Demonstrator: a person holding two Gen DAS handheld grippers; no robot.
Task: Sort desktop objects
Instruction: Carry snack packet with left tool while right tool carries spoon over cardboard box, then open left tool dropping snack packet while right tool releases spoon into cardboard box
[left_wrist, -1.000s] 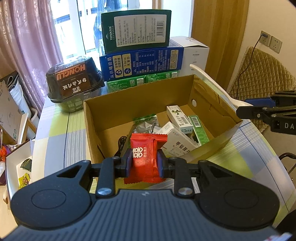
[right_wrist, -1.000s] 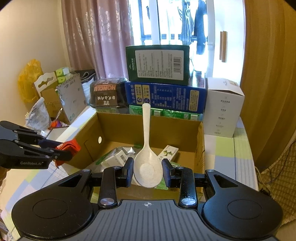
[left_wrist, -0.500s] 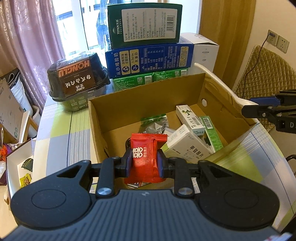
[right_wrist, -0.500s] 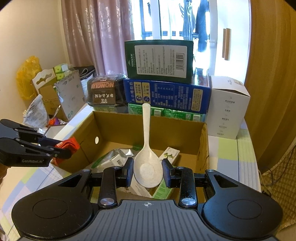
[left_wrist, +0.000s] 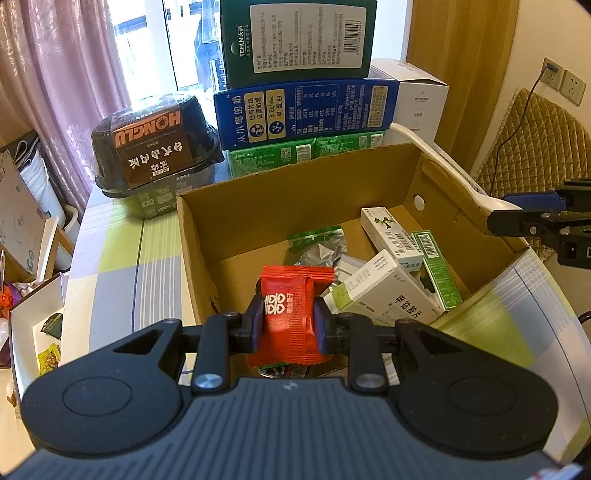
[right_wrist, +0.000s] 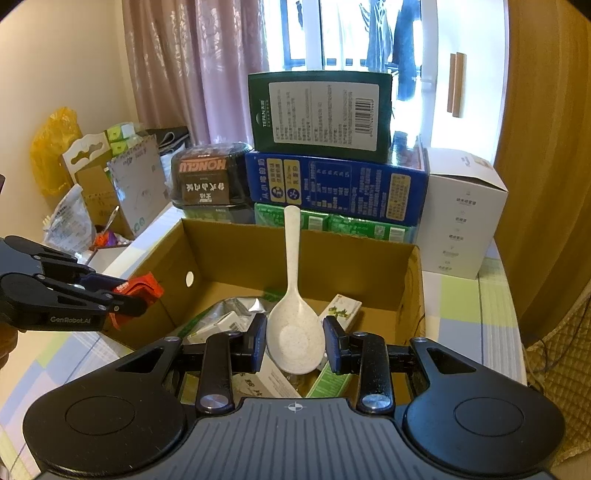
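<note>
Over the near edge of the cardboard box (left_wrist: 195, 258), the left gripper (left_wrist: 289, 319) pinches a red snack packet (left_wrist: 290, 314) between both pads, packet upright and bulging slightly above the grip. Right gripper (right_wrist: 295, 341) is clamped on the bowl of a white rice spoon (right_wrist: 293, 332), handle pointing up and away toward the stacked cartons (right_wrist: 332, 184) behind the box. Both items hang above the box opening; neither is released.

Box already holds several medicine cartons (left_wrist: 384, 291) and a foil pouch (left_wrist: 321, 254), loosely piled.

Risks, judged from this position:
- Packet sits close to the near wall. A release here may catch it on the rim, so that it tips outward onto the table (left_wrist: 110, 258).
- Spoon is held by its smooth curved bowl only; grip looks marginal. The long handle gives leverage, so it could pivot or slip out early.
- Handle projects toward the far wall and the stacked cartons; moving forward may knock it against them.
- Grippers are near one another over the same opening; a collision is possible if both descend together.
</note>
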